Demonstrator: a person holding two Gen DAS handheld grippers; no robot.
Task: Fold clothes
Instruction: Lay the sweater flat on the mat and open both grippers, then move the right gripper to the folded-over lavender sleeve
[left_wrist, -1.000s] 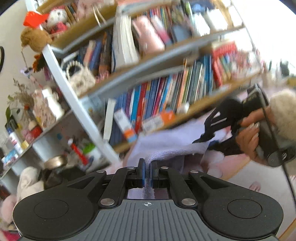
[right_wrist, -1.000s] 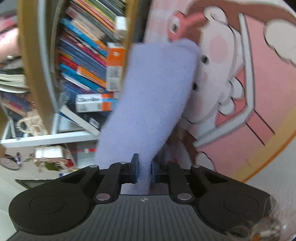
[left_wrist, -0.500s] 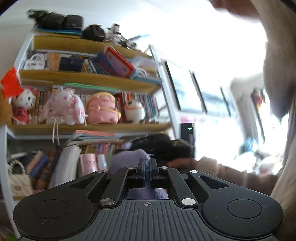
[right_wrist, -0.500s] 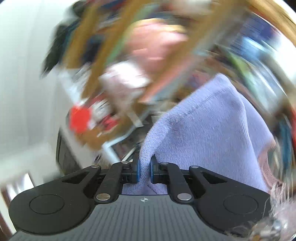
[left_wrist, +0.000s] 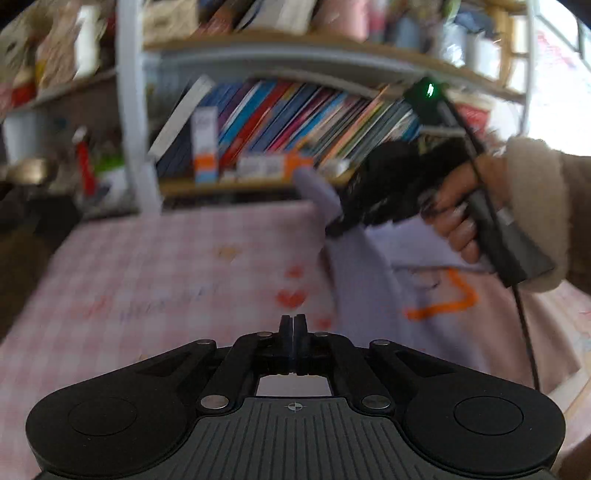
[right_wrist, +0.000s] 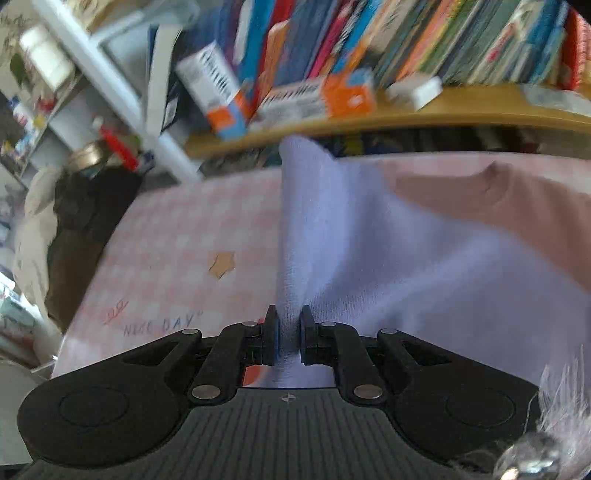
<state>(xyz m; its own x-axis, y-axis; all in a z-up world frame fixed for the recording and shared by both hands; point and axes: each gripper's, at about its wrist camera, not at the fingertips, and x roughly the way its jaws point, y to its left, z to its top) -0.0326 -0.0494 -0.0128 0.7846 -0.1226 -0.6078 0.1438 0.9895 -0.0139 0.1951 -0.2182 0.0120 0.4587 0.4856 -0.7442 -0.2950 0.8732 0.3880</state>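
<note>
the lavender knit garment is my landmark: i see it lifted in a peak over the pink checked bedspread, the rest of it draping down to the right onto the pink surface. my right gripper has a ridge of the knit pinched between its jaws, which are closed on the cloth with the fabric filling the gap. from the left wrist view i see the same garment hanging from that gripper, held by the right hand in a fleecy sleeve, a cable trailing down from it. my left gripper sits left of the garment and apart from it, jaws pressed together with nothing between them. on the bedspread left of the garment lie a star print and the words "nice day". behind the garment, past the bed edge, stands a bookshelf packed with coloured books, with orange and white boxes lying on its wooden board. the view is blurred.
</note>
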